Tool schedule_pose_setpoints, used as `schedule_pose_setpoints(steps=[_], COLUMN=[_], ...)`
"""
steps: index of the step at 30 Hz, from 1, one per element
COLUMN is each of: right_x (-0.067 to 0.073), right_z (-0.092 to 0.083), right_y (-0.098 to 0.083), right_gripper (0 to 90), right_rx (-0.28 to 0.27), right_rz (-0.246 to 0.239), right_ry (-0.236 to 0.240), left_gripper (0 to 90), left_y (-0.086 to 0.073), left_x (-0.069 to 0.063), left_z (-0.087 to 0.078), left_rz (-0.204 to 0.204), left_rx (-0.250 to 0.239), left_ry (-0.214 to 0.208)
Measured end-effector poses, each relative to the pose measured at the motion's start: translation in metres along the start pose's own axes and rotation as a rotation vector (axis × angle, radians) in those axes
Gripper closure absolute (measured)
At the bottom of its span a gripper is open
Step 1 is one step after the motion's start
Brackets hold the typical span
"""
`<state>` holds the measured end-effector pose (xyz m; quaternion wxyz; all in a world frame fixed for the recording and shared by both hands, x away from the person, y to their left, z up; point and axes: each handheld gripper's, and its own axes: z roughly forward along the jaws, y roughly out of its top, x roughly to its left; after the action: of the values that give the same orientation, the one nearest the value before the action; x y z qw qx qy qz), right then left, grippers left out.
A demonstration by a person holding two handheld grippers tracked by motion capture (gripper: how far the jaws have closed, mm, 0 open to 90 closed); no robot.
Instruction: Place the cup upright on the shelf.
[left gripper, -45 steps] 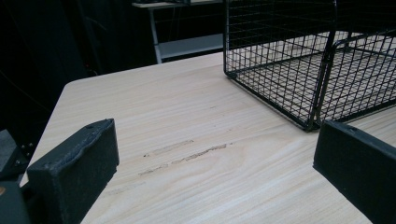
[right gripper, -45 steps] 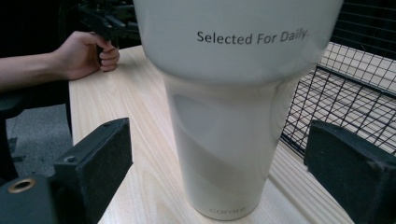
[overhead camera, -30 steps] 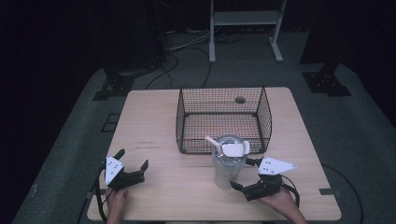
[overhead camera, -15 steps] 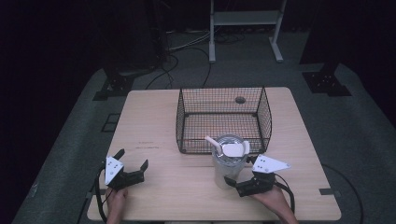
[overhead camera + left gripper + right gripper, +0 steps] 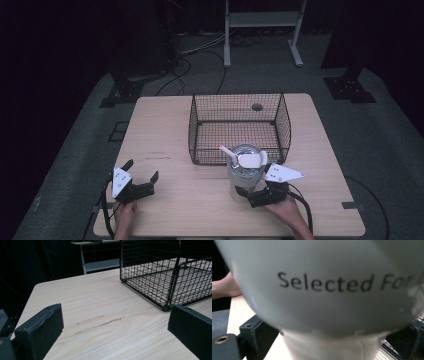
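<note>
A grey metal tumbler (image 5: 246, 172) with a white lid and a straw stands on the wooden table (image 5: 160, 130), just in front of a black wire basket (image 5: 192, 129). My right gripper (image 5: 245, 190) is low at the tumbler's base, open, with one jaw on each side of it. In the right gripper view the tumbler (image 5: 324, 290) looms very close, printed "Selected For", and the jaws stand wide at its foot with small gaps. My left gripper (image 5: 141, 170) rests open at the table's front left with nothing between its jaws (image 5: 115, 335).
The wire basket (image 5: 150, 277) holds nothing and has a round table hole behind it. Bare tabletop lies between the two grippers and left of the basket. Dark floor, cables and a metal stand surround the table.
My right gripper has slid forward and to the left until its jaws stand around the tumbler's base. The left gripper and the tumbler have stayed put.
</note>
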<state>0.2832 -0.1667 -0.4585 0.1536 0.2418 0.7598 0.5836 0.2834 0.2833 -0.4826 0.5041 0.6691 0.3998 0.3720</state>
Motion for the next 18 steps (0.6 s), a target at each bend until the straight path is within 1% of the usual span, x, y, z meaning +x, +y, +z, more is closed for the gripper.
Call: schedule_pose_setpoints(steps=[3, 11, 12, 14, 18], right_x=[0.0003, 0.0004, 0.0004, 0.0007, 0.0013], right_z=[0.0023, 0.0068, 0.0068, 0.0061, 0.0058], right_y=[-0.0002, 0.0002, 0.0002, 0.0005, 0.0008], right_gripper=[6.3, 6.9, 6.9, 7.6, 8.0], right_rx=[-0.004, -0.036, -0.036, -0.032, -0.031], right_rz=[0.011, 0.002, 0.002, -0.014, -0.013], right_ry=[0.0, -0.005, -0.005, -0.009, -0.011], left_gripper=[0.0, 0.0, 0.0, 0.0, 0.0], left_y=[0.0, 0.0, 0.0, 0.0, 0.0], left_x=[0.0001, 0.0001, 0.0001, 0.0001, 0.0001], left_z=[0.0, 0.0, 0.0, 0.0001, -0.0001], left_rz=[-0.002, -0.002, -0.002, -0.002, 0.0], left_rx=[0.001, 0.001, 0.001, -0.001, 0.0], left_ry=[0.001, 0.001, 0.001, 0.0, 0.001])
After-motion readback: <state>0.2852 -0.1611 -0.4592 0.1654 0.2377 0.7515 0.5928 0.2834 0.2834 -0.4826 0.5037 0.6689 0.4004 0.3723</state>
